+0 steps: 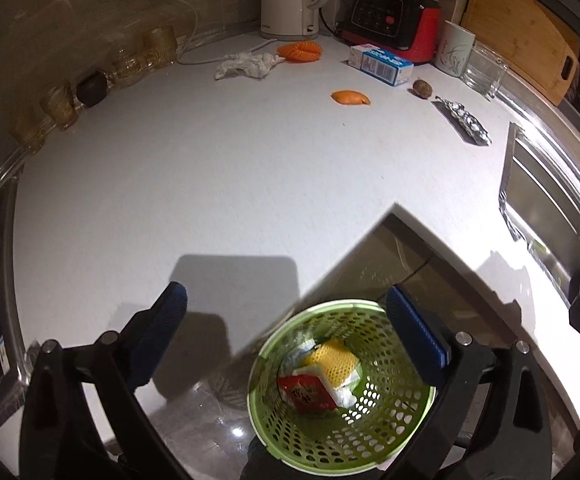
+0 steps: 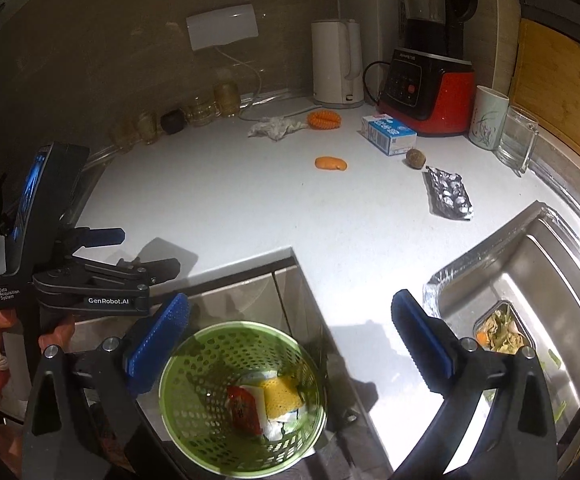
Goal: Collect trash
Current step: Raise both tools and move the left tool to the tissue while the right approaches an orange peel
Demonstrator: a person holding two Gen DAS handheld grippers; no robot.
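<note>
Left wrist view: both tools hang with jaws spread wide and nothing between them above a green perforated basket (image 1: 342, 392) standing on the floor in the inside corner of an L-shaped white tabletop (image 1: 210, 168), a spot that lets litter be dropped straight off the edge. The left tool (image 1: 286, 320) frames the basket; its blue pads grip nothing. Already lying in the basket are a red packet (image 1: 308, 394), a yellow mesh sponge (image 1: 334, 360) and white wrappers, suggesting the collection is partly done.

Right wrist view shows the right tool (image 2: 290, 324) likewise released above the same basket (image 2: 242, 396), with the left tool (image 2: 126, 256) to its left, held in a person's hand (image 2: 56, 334).

Litter still waits at the back of the tabletop: a crumpled white tissue (image 2: 276, 127), a piece of orange peel (image 2: 331, 163), a small brown round object (image 2: 415, 158), a spent foil blister pack (image 2: 448, 194) and a blue-and-white carton (image 2: 390, 134). An orange ridged item (image 2: 324, 120) lies beside the tissue. These sit near a white kettle (image 2: 338, 64), a red-and-black blender (image 2: 430, 92), a cup and a glass mug, which look like keepers rather than trash.

A steel sink (image 2: 530, 280) on the right holds a container of food scraps (image 2: 502, 330).
</note>
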